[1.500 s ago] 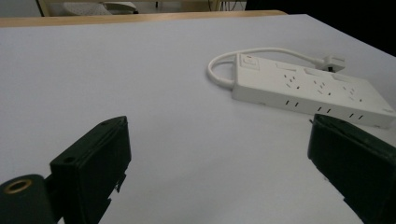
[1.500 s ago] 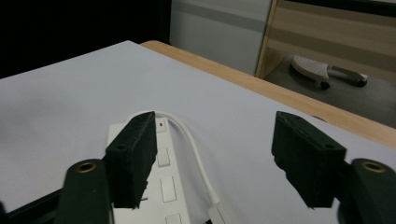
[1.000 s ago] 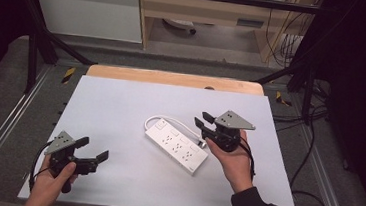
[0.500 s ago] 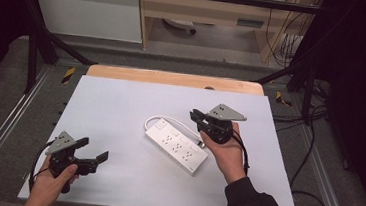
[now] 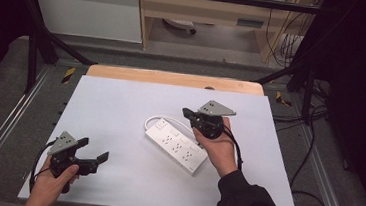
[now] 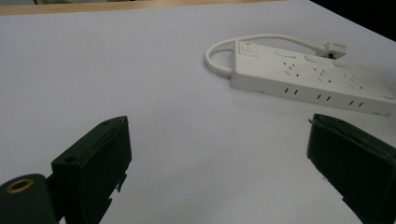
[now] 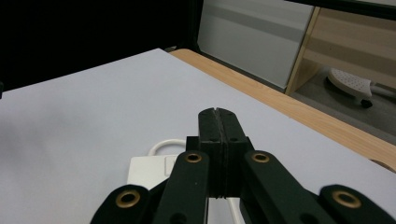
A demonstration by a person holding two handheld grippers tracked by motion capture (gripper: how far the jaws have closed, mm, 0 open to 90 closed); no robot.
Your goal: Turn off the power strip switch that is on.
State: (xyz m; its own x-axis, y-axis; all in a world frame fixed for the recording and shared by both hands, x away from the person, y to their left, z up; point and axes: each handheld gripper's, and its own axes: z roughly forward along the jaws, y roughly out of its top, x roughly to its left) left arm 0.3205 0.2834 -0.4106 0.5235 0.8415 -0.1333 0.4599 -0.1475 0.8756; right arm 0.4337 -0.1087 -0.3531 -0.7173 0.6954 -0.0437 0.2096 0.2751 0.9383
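Two grippers, little done: the right gripper (image 5: 187,113) has just been closing, empty, above the strip (image 5: 177,144) mid-table (image 5: 121,97); the left gripper (image 5: 93,155) waits wide open, near corner.

Glossy white plastic power strip (image 5: 177,144), matt table (image 5: 120,112)

Even overhead light, dim dark surroundings, soft focus, faint shadows.
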